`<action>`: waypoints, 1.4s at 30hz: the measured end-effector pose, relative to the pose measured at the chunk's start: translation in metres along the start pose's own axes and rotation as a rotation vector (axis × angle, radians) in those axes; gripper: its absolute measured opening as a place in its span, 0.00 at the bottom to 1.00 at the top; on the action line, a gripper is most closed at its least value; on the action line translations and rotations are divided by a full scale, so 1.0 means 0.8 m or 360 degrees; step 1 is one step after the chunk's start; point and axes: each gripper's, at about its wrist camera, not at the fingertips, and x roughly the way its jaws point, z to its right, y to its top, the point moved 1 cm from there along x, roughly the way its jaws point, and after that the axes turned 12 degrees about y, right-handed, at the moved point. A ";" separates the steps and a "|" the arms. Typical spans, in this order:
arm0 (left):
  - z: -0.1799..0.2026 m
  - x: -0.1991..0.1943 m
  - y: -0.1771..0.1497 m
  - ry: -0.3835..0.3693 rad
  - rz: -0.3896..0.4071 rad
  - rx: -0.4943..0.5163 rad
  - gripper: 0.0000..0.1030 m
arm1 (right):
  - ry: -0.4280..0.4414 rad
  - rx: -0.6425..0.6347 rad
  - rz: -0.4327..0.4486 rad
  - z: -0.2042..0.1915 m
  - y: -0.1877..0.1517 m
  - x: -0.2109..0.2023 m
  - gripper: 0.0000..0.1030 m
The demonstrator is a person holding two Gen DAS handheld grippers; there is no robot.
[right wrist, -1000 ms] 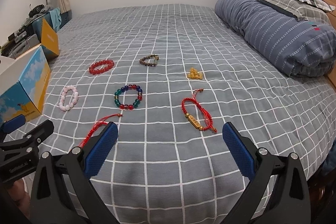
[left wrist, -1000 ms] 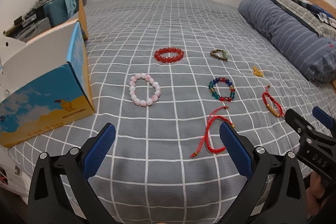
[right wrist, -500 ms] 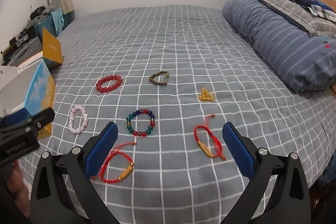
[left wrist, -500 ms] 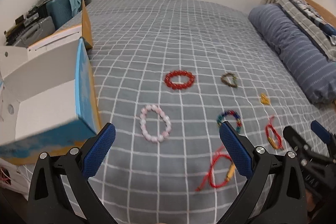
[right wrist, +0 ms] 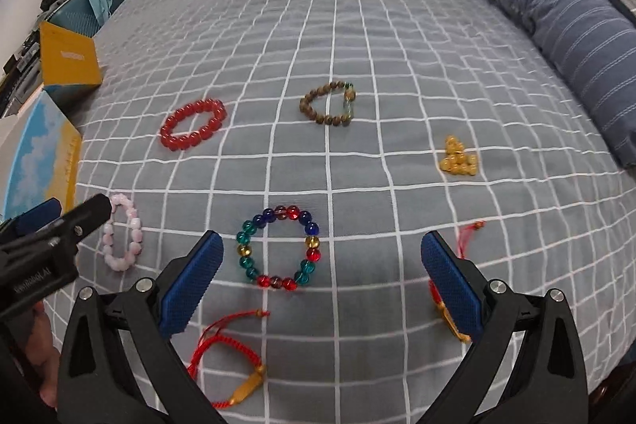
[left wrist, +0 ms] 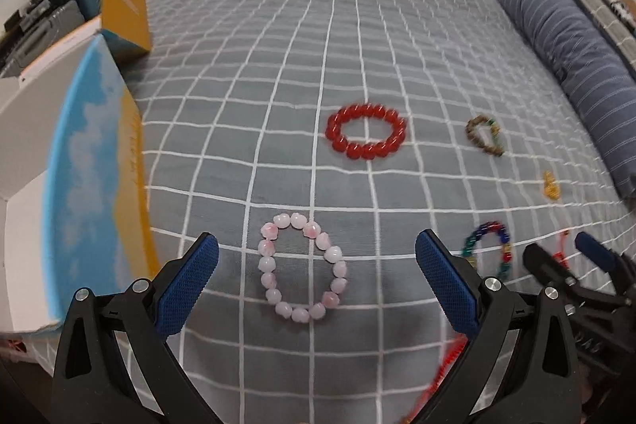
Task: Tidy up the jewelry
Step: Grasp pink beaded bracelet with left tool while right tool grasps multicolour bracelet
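Grey cotton bedspread (right wrist: 357,26) with a white grid, soft and slightly rumpled, fills both views; both cameras sit lower and closer to it than half a second ago, so the beads look bigger. One navy striped bolster (right wrist: 556,10), rolled and padded, lies along the right edge of the bedspread. One open cardboard box (left wrist: 75,185), blue sky print with orange flaps and a white inside, stands at the left edge of the bedspread and now crowds the left wrist view.

Left gripper (left wrist: 316,281): two black arms with blue knurled pads, spread wide apart, holding nothing, framing the pink bracelet (left wrist: 302,273), which has come from ahead of the pads to between them. Right gripper (right wrist: 322,277): same build, also spread wide and holding nothing, with the multicolour bracelet (right wrist: 278,249) newly framed between its pads.

Seven jewelry pieces lie on the bedspread. Four are round bead bracelets: pink matte, multicolour glassy, red bracelet (right wrist: 193,122) glossy, brown bracelet (right wrist: 328,103) wood-like. Two are red cord bracelets with a gold bar, one (right wrist: 226,356) at the near edge of the bedspread, one (right wrist: 463,245) half hidden behind the right pad. One small heap of gold beads (right wrist: 457,157) sits nearest the bolster.
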 end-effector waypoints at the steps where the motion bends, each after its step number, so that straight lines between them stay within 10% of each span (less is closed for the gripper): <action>1: 0.001 0.009 -0.001 0.0004 -0.0019 -0.0002 0.95 | 0.0014 0.0005 -0.0020 0.003 0.000 0.007 0.93; 17: 0.019 0.063 -0.012 0.0019 -0.0138 0.0086 0.71 | 0.0010 0.0006 -0.0180 0.006 -0.004 0.055 0.60; 25: 0.013 0.057 -0.012 -0.0018 -0.0106 0.0076 0.24 | -0.0008 0.0008 -0.0166 0.008 -0.004 0.054 0.34; 29: 0.012 0.057 -0.013 -0.0023 -0.0097 0.0075 0.18 | -0.0010 -0.0001 -0.0162 0.008 -0.005 0.052 0.12; 42: 0.005 0.049 -0.012 -0.0069 -0.0070 0.0041 0.12 | -0.0018 -0.0032 -0.0095 0.002 -0.005 0.037 0.09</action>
